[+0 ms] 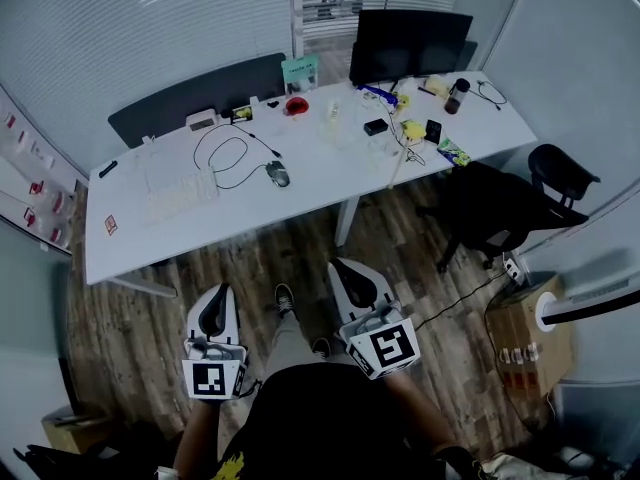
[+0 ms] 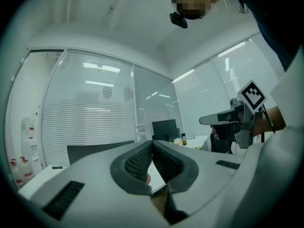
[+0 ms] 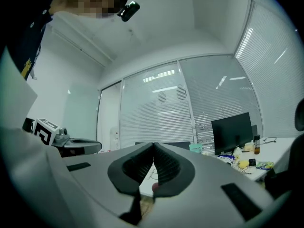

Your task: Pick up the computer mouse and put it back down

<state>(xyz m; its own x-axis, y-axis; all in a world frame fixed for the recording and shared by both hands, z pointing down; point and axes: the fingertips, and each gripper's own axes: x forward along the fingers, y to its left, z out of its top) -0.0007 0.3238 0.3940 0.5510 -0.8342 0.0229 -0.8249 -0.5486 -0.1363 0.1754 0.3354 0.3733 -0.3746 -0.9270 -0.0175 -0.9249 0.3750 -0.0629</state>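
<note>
jaws of left gripper (image 1: 214, 292) and right gripper (image 1: 341, 266) are both pressed together w/ nothing between them, held near the person's body over the wood floor, well short of the worktop (image 1: 300, 203). computer mouse (image 1: 278, 174) sits mid-worktop, just right of the keyboard (image 1: 180, 196), its cable (image 1: 225, 156) looping off to the left. step in hand, prob: the approach. spread one gripper's jaws before reaching, come in over the near edge, straddle the mouse's sides, lift only a little so the cable stays slack. room: near side is open; office chair (image 1: 500, 213) crowds the right, clutter (image 1: 376, 126) lies far-right of the mouse, worktop leg (image 1: 347, 220) sits under the near edge.
</note>
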